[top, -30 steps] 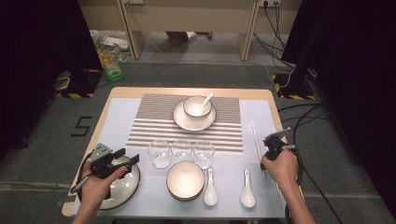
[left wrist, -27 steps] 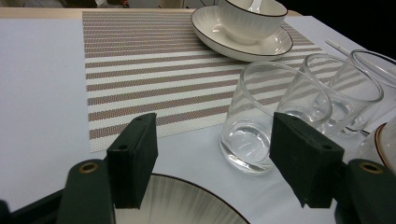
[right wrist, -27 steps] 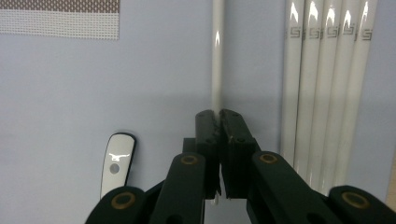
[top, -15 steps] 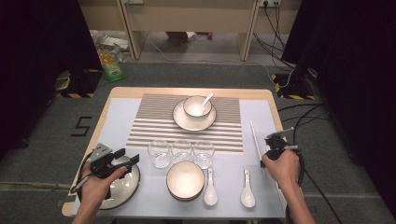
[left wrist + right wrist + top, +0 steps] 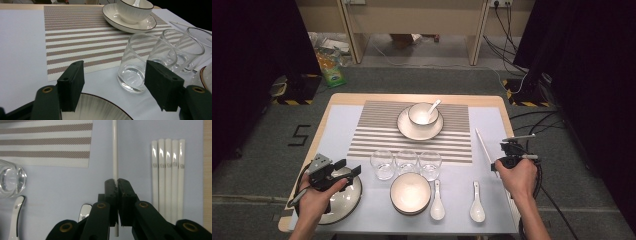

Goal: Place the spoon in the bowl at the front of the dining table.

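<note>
My right gripper [image 5: 116, 182] is shut on a single white chopstick [image 5: 115, 150], which points away from me over the pale cloth. In the high view this right gripper [image 5: 497, 164] is near the table's right edge, with the chopstick [image 5: 482, 144] slanting toward the striped mat [image 5: 377, 132]. Several more white chopsticks [image 5: 167, 170] lie side by side just to its right. My left gripper [image 5: 348, 168] is open with nothing between its jaws. It hovers over a dark-rimmed plate [image 5: 343, 204] at the front left. In the left gripper view, the left gripper [image 5: 116, 82] faces three clear glasses [image 5: 140, 65].
A bowl with a spoon sits on a saucer [image 5: 420, 127] at the back of the mat. A stack of bowls [image 5: 410, 193] and two white spoons [image 5: 437, 202] [image 5: 477, 204] lie along the front. The row of glasses [image 5: 407, 162] stands between them and the mat.
The right hand and its chopstick have shifted only very slightly. The left gripper has kept still over the plate.
</note>
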